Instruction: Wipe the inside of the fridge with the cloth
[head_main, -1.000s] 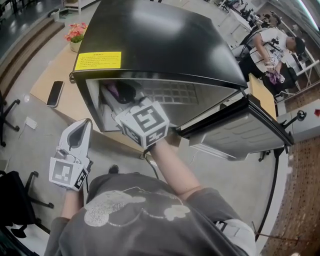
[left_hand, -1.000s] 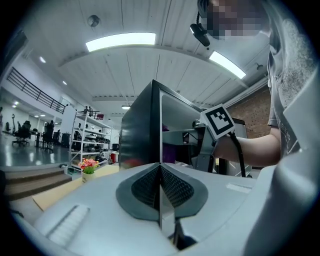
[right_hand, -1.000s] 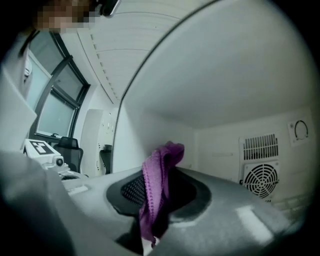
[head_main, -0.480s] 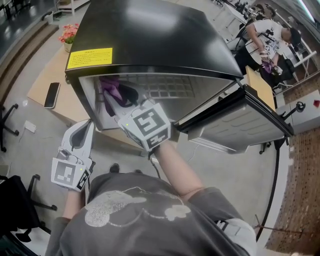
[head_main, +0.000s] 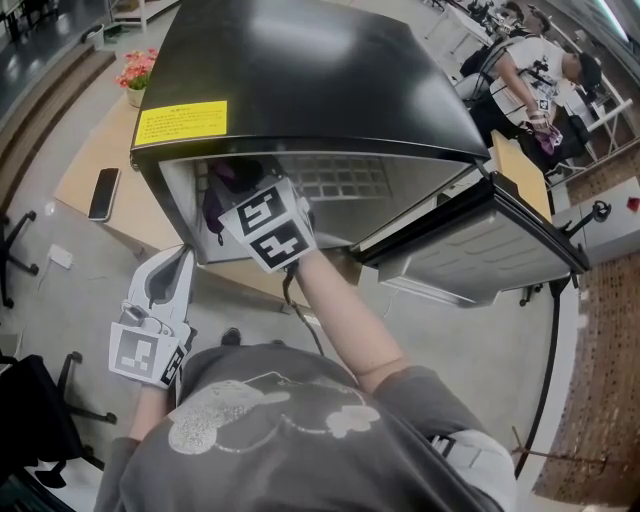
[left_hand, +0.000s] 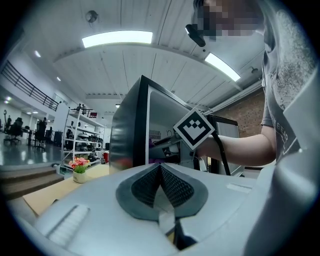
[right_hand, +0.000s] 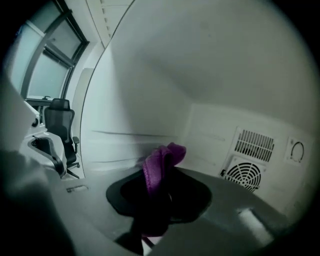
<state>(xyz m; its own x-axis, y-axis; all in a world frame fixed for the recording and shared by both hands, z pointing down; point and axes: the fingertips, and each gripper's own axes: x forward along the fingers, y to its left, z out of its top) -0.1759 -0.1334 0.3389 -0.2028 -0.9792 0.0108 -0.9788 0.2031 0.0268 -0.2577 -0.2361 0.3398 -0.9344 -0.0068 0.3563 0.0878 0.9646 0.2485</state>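
The small black fridge (head_main: 300, 70) stands with its door swung open towards 3 o'clock in the head view. The right gripper (head_main: 232, 192) reaches into the upper left part of the open compartment. Its black-and-white marker cube (head_main: 268, 228) sits just at the opening.

In the right gripper view, the dark rubber fingers (right_hand: 189, 194) are closed tight on the purple fleecy cloth (right_hand: 162, 156). The cloth is pinched between the fingers, and a folded tuft sticks up past their tips towards 12 o'clock. The tuft is close to the fridge's pale inner side wall (right_hand: 145, 105), but contact cannot be made out. A round white fan grille (right_hand: 241, 173) sits on the back wall at 3 o'clock of the cloth.

In the head view, a little purple shows at 11 o'clock of the cube.

The left gripper (head_main: 165, 280) hangs outside the fridge, at 7 o'clock of the opening and well apart from the cloth. Its ribbed grey fingers (left_hand: 172, 186) are pressed together at the tips with nothing between them.

A dark flat phone (head_main: 103, 192) lies on the light wooden platform (head_main: 85, 165) at 9 o'clock of the fridge.
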